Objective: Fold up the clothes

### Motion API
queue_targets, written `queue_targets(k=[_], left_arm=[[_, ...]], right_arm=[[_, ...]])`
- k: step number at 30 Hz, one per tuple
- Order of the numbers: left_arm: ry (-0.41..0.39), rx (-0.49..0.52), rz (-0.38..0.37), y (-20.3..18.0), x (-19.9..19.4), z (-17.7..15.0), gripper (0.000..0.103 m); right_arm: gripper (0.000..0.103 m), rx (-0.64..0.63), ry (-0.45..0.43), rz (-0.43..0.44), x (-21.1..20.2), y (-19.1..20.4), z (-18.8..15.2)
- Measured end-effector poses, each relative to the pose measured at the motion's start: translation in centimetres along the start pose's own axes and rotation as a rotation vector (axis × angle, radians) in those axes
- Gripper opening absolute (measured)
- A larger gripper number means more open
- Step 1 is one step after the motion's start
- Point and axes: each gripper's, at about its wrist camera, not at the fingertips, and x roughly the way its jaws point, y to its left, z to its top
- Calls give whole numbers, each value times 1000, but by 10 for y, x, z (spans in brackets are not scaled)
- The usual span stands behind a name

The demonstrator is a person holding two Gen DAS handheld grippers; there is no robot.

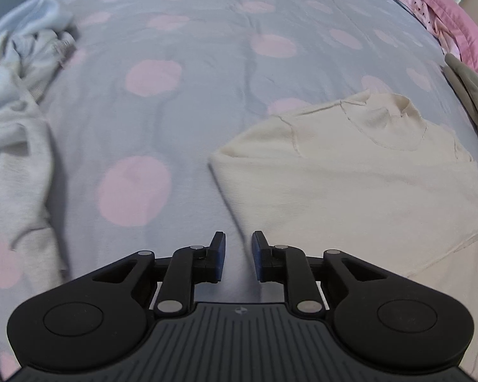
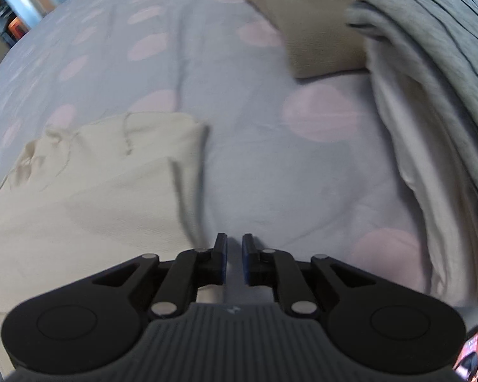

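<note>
On the bed, a grey duvet cover [image 1: 207, 95] with pink dots spans both views. Cream top [image 1: 350, 172] lies flat between the grippers (sleeves folded in). Left gripper [image 1: 238, 254] and right gripper [image 2: 234, 259]: jaws slightly parted, empty. Crumpled pale garments [image 1: 19, 95] left; grey striped garment [image 2: 436, 47] right.

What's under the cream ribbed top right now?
The cream ribbed top lies flat on the grey bedsheet with pink dots. Anything beneath the fabric is hidden.
</note>
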Motion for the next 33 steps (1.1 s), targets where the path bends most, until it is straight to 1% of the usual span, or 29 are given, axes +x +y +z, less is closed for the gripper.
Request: queue_targets(k=[1,2,4,6,7,11,13,15,16,19,21,24,26,29,30,33], left_arm=[[-12,18,11,-2,-5,-2,16],[-21,32,7,-3,-9,-4,16],[-33,61,-10,-5,-17,-11,19],[-28,79,-3,-9,-20,-18,21],[-25,87,2,-11,-21,-22,21],[8,103,12,-15,-22,-37,21],[12,113,11,-17,-26,-45,21],[3,143,11,-22,-32,-56,21],[-1,158,11,-24,-34,-61,21],[-22,237,36,-35,-40,-84,21],[-28,290,34,-45,-44,-100,21],[0,336,11,-55,-49,-123,21],[24,353,9,-58,-51,-139,21],[56,359,16,-60,-52,-161,21],[69,353,18,-60,-51,-168,21],[105,342,19,-61,-51,-188,21]], right_arm=[[13,14,5,9,-1,-3,0],[14,20,9,16,-2,-4,-1],[20,16,7,34,-6,-4,-3],[20,-12,0,58,-11,-2,-6],[22,-32,0,68,-13,1,-8],[24,-111,8,95,-21,10,-19],[26,-156,23,106,-24,13,-26],[31,-220,39,117,-28,16,-38],[32,-254,48,118,-28,19,-45],[32,-350,62,110,-32,24,-69],[32,-420,62,105,-37,27,-86],[34,-494,87,101,-41,28,-113],[34,-512,117,102,-43,23,-128],[36,-526,117,90,-48,15,-148],[36,-526,121,81,-50,12,-152],[36,-473,182,84,-52,-3,-164]])
